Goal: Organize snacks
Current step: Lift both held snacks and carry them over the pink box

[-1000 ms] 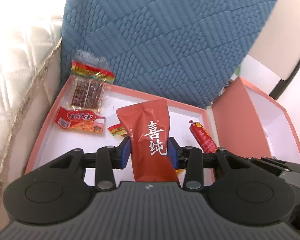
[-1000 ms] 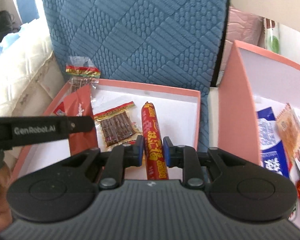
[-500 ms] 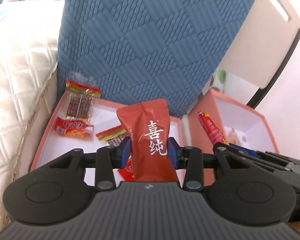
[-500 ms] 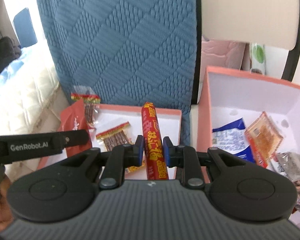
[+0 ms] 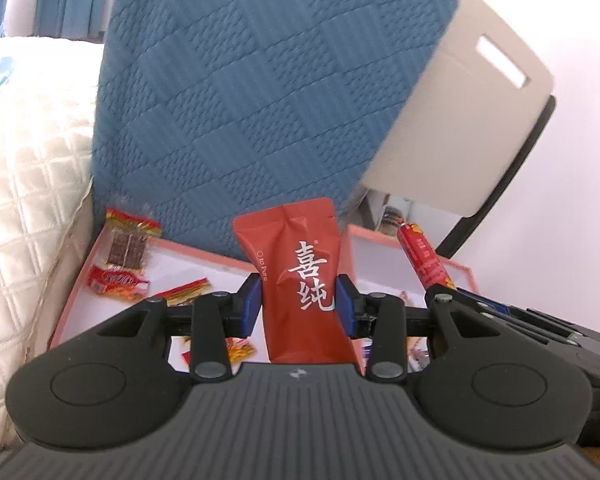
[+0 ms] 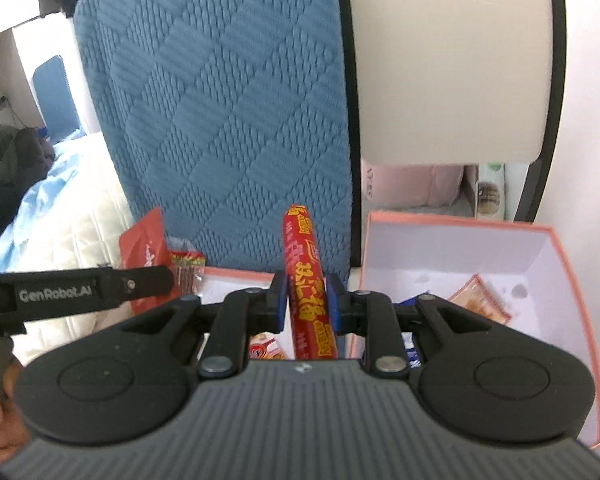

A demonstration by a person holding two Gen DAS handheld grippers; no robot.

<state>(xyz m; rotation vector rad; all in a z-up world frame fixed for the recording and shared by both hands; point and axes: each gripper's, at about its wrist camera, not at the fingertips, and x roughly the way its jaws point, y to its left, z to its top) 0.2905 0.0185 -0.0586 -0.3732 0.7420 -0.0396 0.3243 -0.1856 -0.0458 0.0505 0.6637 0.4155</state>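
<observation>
My left gripper [image 5: 298, 300] is shut on a red pouch [image 5: 300, 276] with white characters, held upright above a shallow pink tray [image 5: 80, 276]. Several snack packs lie in that tray, among them a dark jerky pack [image 5: 127, 249] and a red packet [image 5: 116, 282]. My right gripper [image 6: 306, 300] is shut on a red sausage stick [image 6: 306, 276] with yellow print, standing upright between the pads. In the right wrist view the red pouch [image 6: 146, 246] shows at the left. The sausage stick [image 5: 422, 256] shows at the right in the left wrist view.
A deep pink box [image 6: 540, 240] at the right holds a blue pack [image 6: 416, 300] and an orange packet [image 6: 480, 298]. A blue quilted cushion [image 6: 228, 112] stands behind the tray. A cream quilt [image 5: 24, 184] lies at the left and a chair back [image 6: 452, 60] rises behind the box.
Both grippers have risen with their snacks, so the tray and the box look smaller and lower. Neither grip has changed.
</observation>
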